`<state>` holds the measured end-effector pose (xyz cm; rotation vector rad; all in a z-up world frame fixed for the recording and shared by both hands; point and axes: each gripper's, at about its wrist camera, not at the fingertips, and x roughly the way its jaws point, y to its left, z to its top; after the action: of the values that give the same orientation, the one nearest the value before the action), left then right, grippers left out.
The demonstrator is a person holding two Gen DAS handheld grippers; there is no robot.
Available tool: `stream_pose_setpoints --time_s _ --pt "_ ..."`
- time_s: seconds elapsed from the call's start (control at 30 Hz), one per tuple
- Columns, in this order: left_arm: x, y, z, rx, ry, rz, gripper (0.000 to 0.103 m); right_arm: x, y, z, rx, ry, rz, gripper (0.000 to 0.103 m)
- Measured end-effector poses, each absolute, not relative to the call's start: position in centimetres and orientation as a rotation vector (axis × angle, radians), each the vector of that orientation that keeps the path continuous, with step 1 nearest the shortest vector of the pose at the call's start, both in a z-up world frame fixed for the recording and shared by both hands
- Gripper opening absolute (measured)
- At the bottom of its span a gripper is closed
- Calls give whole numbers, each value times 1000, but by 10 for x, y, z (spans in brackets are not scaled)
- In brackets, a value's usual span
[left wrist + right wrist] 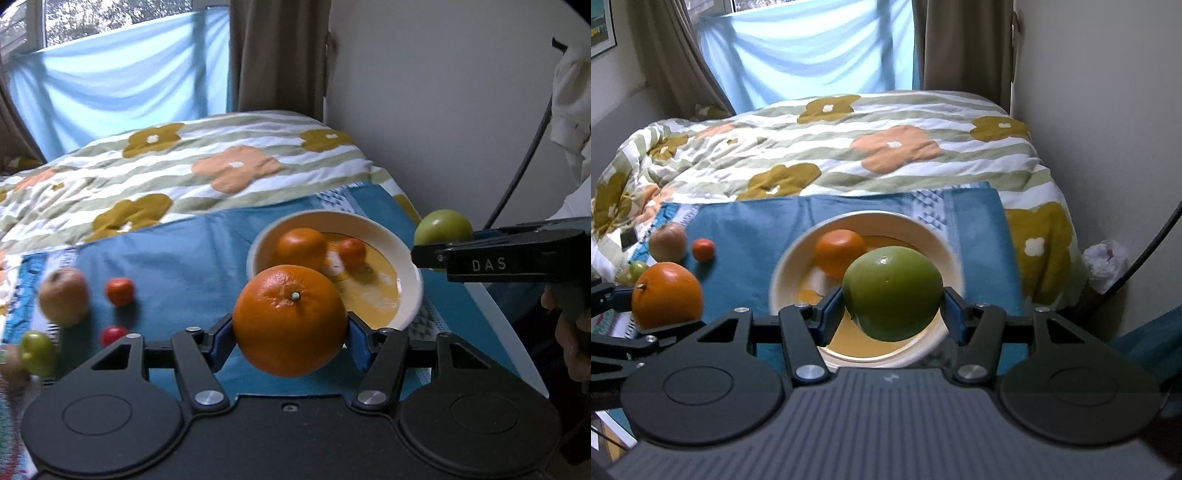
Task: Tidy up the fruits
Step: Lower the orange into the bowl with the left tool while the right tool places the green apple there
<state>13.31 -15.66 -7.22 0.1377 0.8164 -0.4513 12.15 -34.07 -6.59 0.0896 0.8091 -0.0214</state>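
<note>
Left hand-held gripper clamping dimpled round orange, glossy bowl

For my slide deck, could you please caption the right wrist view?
Right gripper holds a green apple above the white bowl; beside it, left gripper carries an orange.

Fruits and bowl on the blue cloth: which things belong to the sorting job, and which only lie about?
Job:
- large orange, in left gripper
- green apple, in right gripper
- bowl, already holding an orange and a mandarin
- loose brownish apple, small mandarin

Lying about:
- flowered quilt
- curtains
</note>
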Motion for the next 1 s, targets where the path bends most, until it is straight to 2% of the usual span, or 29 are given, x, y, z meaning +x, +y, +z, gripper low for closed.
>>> stream_pose_setpoints --time_s 0.43,0.87,0.9,0.97,1.0 --pt "165 -232 -127 222 901 -468 65 148 -393 -99 76 853 36 72" --pt "176 -249 -140 241 962 -468 67 165 -394 -107 85 875 84 72" --pt "176 -248 -140 243 963 -470 68 164 -394 -107 84 873 87 72" --pt "171 -246 -134 239 927 -476 83 164 -392 -106 83 869 93 72" --pt "169 -244 -130 238 908 -473 87 164 -392 -105 82 869 93 72"
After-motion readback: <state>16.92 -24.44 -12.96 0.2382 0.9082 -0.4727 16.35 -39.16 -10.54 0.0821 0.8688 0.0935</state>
